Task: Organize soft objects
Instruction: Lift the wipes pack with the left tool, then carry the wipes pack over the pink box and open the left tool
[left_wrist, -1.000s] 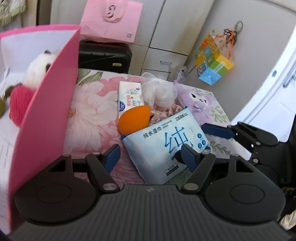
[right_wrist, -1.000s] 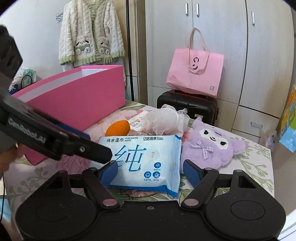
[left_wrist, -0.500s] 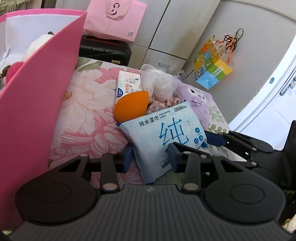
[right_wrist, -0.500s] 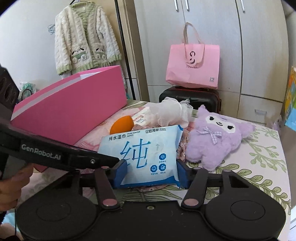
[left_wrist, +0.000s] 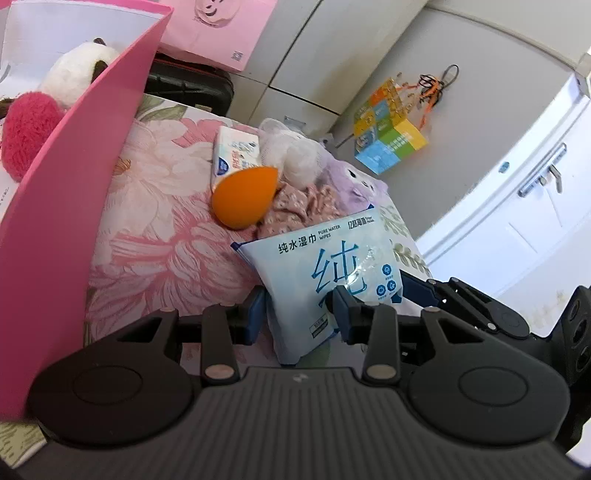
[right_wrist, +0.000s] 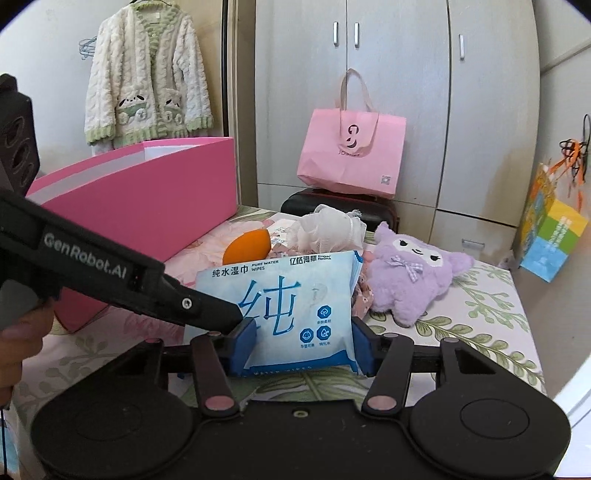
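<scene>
Wipes pack (right_wrist: 291, 314) lower centre of frame, clamped between right gripper (right_wrist: 301, 341) pads; left gripper (left_wrist: 295, 310) likewise closed on it.

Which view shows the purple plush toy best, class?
The right wrist view: the purple plush toy lies in full sight on the floral bedcover, face and bow visible. In the left wrist view only part of it shows, behind the floral cloth and white mesh bundle.

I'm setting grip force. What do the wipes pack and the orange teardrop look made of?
Wipes pack: thin glossy plastic film, judging by glare and wrinkles. Orange teardrop: matte and smooth, probably foam sponge, though that's a guess.
</scene>
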